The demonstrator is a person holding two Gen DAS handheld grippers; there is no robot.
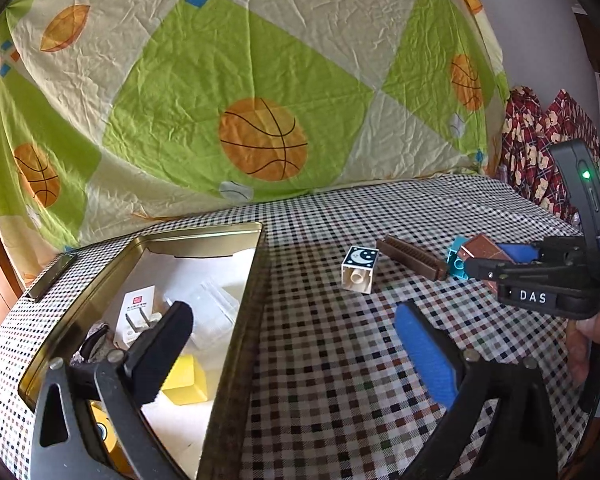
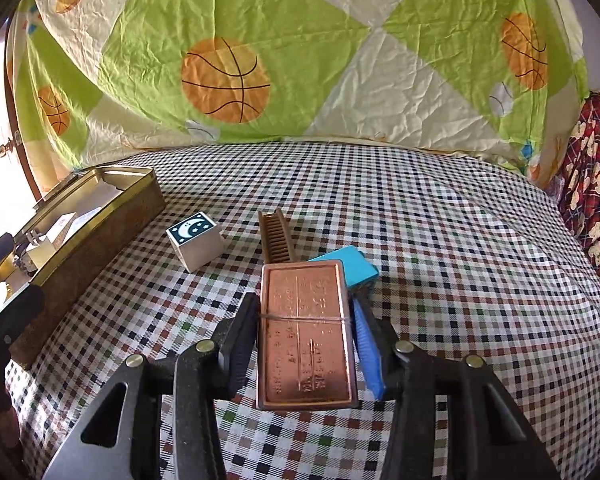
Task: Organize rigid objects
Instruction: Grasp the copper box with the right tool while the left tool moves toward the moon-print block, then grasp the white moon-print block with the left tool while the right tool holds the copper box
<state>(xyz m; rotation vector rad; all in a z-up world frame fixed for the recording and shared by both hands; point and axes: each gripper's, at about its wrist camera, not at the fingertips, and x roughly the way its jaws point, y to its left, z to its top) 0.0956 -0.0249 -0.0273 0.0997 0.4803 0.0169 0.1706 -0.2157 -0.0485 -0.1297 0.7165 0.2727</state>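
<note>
A copper-coloured metal case (image 2: 306, 332) lies flat on the checked cloth, and my right gripper (image 2: 304, 308) is shut on it, one pad against each long side. The left wrist view shows the same case (image 1: 482, 250) in the right gripper (image 1: 494, 260) at the right. Just behind it sit a turquoise block (image 2: 350, 266), a brown comb (image 2: 276, 236) and a white cube with a moon face (image 2: 196, 240). My left gripper (image 1: 294, 316) is open and holds nothing. It straddles the near wall of a gold tin (image 1: 204, 232) that holds a yellow block (image 1: 186, 380) and a white plug (image 1: 138, 312).
A basketball-print sheet (image 1: 260, 80) hangs behind the table. Red patterned fabric (image 2: 592, 184) lies at the right edge. A clear plastic box (image 1: 216, 312) is also in the tin. A hand (image 1: 588, 344) grips the right tool.
</note>
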